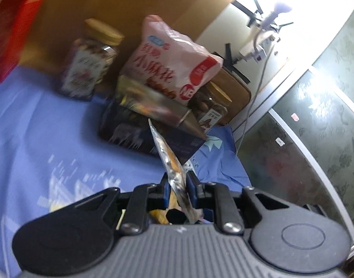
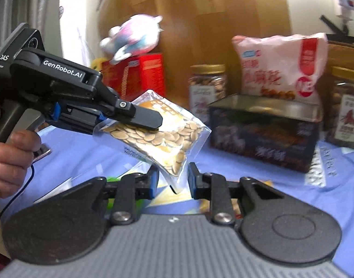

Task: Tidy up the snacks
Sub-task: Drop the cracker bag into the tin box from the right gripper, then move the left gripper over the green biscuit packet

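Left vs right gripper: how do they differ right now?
The left gripper is shut on the seed packet; the right gripper is open, holding nothing. The packet sits clamped between the left fingers, while only its lower corner hangs in the gap between the right fingers. Both share black fingers with blue pads.

Your left tongs (image 2: 151, 125) hold the seed packet (image 2: 158, 139) above the surface (image 2: 258, 185), in front of your right tongs (image 2: 173, 178). Behind it, the snack bag (image 2: 281, 69) sits on the tin box (image 2: 265, 134), with a jar (image 2: 207, 88) behind-left and another jar (image 2: 346, 111) right.
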A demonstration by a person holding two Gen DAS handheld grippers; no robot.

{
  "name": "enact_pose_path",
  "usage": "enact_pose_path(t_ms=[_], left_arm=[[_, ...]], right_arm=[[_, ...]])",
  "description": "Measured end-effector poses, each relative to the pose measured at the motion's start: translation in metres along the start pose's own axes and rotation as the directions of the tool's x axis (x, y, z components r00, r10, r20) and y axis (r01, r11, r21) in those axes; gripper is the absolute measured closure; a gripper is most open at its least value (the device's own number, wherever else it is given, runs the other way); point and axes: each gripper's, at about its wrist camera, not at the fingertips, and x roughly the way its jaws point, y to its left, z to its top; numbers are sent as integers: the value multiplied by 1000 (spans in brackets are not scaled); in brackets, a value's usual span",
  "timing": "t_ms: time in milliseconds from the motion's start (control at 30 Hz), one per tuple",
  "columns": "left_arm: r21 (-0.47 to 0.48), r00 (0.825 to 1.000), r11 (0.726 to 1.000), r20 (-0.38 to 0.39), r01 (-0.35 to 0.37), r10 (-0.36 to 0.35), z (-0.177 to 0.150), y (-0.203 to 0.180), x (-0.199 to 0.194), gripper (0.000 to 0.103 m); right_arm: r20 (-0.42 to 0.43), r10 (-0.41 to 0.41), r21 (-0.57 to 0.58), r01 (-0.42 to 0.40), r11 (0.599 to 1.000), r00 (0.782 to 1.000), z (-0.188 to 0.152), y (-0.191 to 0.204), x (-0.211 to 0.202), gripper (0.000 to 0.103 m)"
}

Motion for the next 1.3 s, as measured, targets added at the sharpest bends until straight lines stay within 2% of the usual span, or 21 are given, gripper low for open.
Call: enact_pose_path(t_ms=[167,333,367,433,467,500,600,733,833,900,1033,1200,1300], left_arm=[[72,1000,997,-9,11,-10,41,-22,46,85],[138,1000,990,-21,-4,7,74,-34,100,84],[153,1000,988,-20,-20,23,79,-36,110,80],[187,993,975,-9,-116,120,86,-38,135,64],[209,983,962,0,-177,181,87,-39,147,57],[237,973,945,7,-227,232,86,-39,157,57],[304,952,905,30,-299,304,76,-43,166,57],[321,948,894,50,-314,316,61,-46,152,57],[296,953,907,62,-300,295,51,-47,124,57],[286,956,913,68,-292,285,43,-47,106,53],[263,953,917,40,-299,299,18,-39,79,50],[125,955,954,-83,-272,283,-18,-12,66,50],[60,954,960,-107,-273,278,-34,1,61,50]], right_arm=[[47,-78,21,77,997,996,19,-37,7,74],[51,-175,63,171,983,983,37,-79,20,74],[47,-202,67,199,978,978,40,-87,26,73],[46,-275,77,271,959,960,41,-98,35,69],[51,-317,84,313,946,947,41,-103,38,66],[50,-344,91,338,937,938,40,-109,40,64],[81,-336,118,326,938,938,34,-110,30,64],[110,-336,95,327,940,935,30,-97,17,62],[119,-311,128,296,947,943,25,-87,5,62],[118,-288,160,268,950,950,19,-93,-6,62],[53,-198,255,178,950,979,-3,-99,-19,57],[-68,-128,408,145,902,989,-32,-110,-12,57],[-96,-82,483,118,868,992,-39,-115,-9,57]])
